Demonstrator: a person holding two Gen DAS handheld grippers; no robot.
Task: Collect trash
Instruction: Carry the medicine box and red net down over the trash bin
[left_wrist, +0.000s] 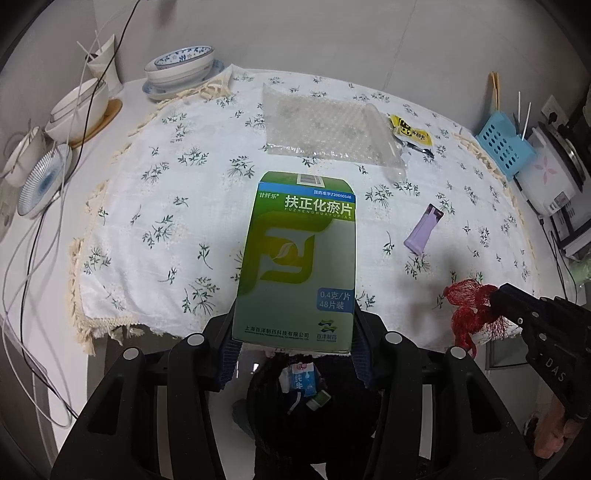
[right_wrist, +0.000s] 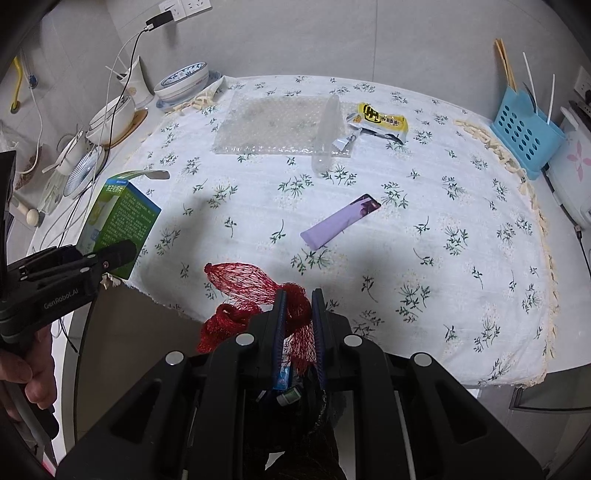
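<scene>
Left wrist view shows the green medicine box (left_wrist: 297, 258) clamped between the pads of my left claw (left_wrist: 295, 354), its jaws about half open around the box's lower end, held upright above the near edge of the counter (left_wrist: 122, 110). Below it, past the counter's edge, sits a dark trash bag (left_wrist: 314, 413) with a small blue carton (left_wrist: 301, 380) inside. My right claw (right_wrist: 298, 325) is squeezed almost fully closed on a bunched red mesh net (right_wrist: 243, 284), which hangs over the cloth's near edge. Farther out on the floral tablecloth (right_wrist: 406, 229) lie a purple sachet (right_wrist: 340, 220), a sheet of bubble wrap (right_wrist: 273, 127), a clear plastic bottle (right_wrist: 327, 133) and a yellow snack wrapper (right_wrist: 380, 120). Bowls (right_wrist: 183, 79) stand at the far left corner, and a blue utensil holder (right_wrist: 526, 136) at the far right.
</scene>
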